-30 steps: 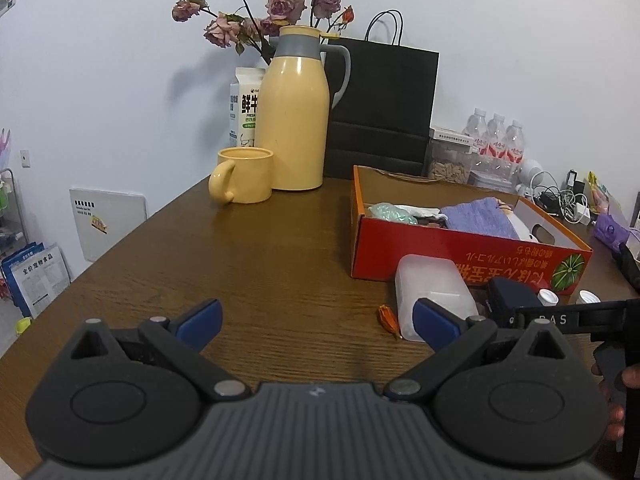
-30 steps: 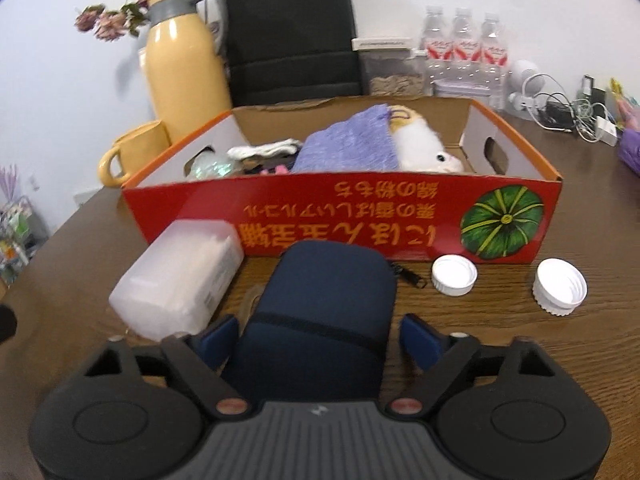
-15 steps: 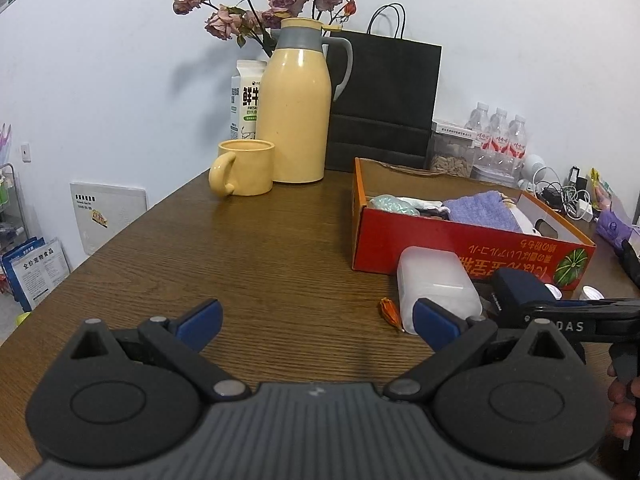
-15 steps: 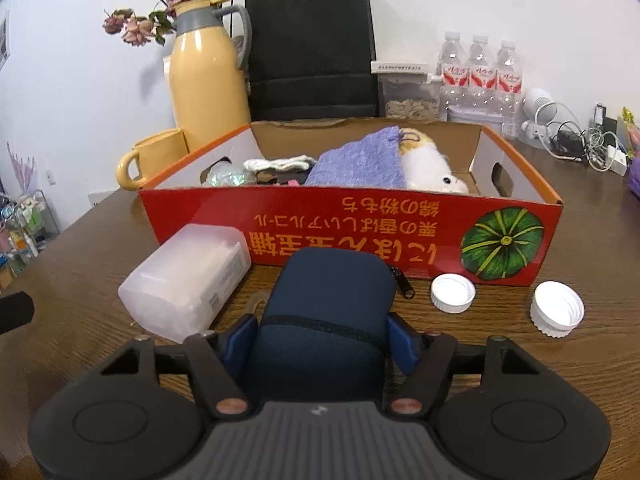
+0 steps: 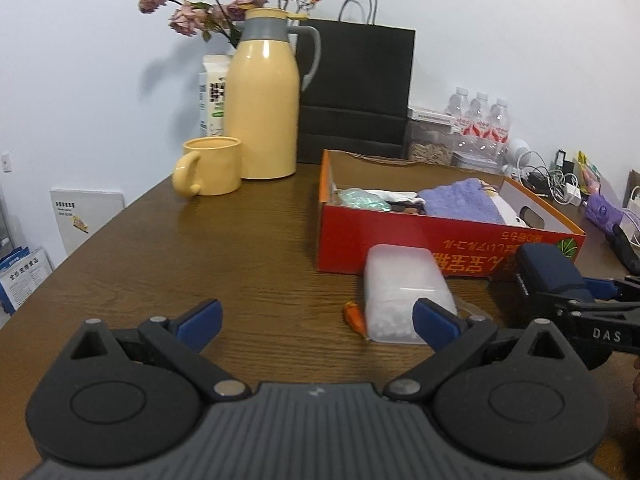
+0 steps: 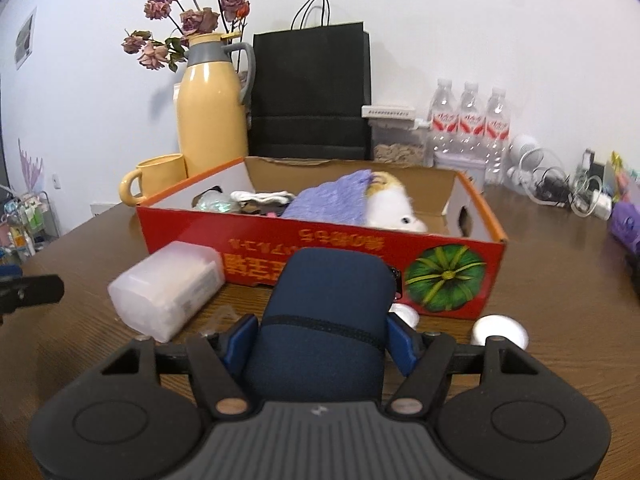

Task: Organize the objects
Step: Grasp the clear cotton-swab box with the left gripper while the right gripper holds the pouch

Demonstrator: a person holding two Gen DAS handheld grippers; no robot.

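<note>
The right claw (image 6: 320,340) is clenched on a dark navy, rounded fabric zip case (image 6: 326,312): its jaws have just been closing, and both blue pads (image 6: 400,342) now press the case's flanks near its near end. The case seems raised slightly off the brown wood-grain worktop (image 5: 200,260), its far end pointing at the front wall of the red cardboard box with a green pumpkin print (image 6: 448,276). That side-on grip on the narrower width probably suits lifting it over the wall and into the box, where a lilac knitted cloth (image 6: 336,200), a white plush toy (image 6: 394,208) and other small things already lie.

Just left of the case, a translucent white plastic lidded container (image 6: 168,288) lies on the worktop, touching or nearly touching the box front. Two white bottle caps (image 6: 500,330) sit to the right, in front of the box; these look like items not yet sorted.

The left claw (image 5: 316,320) is released, its pads spread wide with nothing between them, held low over bare worktop near the container and a small orange scrap (image 5: 355,316), likely waiting its turn.

Further back, well clear of the work, stand a yellow mug (image 5: 210,166), a tall yellow thermos jug (image 5: 262,108) and a black paper bag (image 5: 356,92).
</note>
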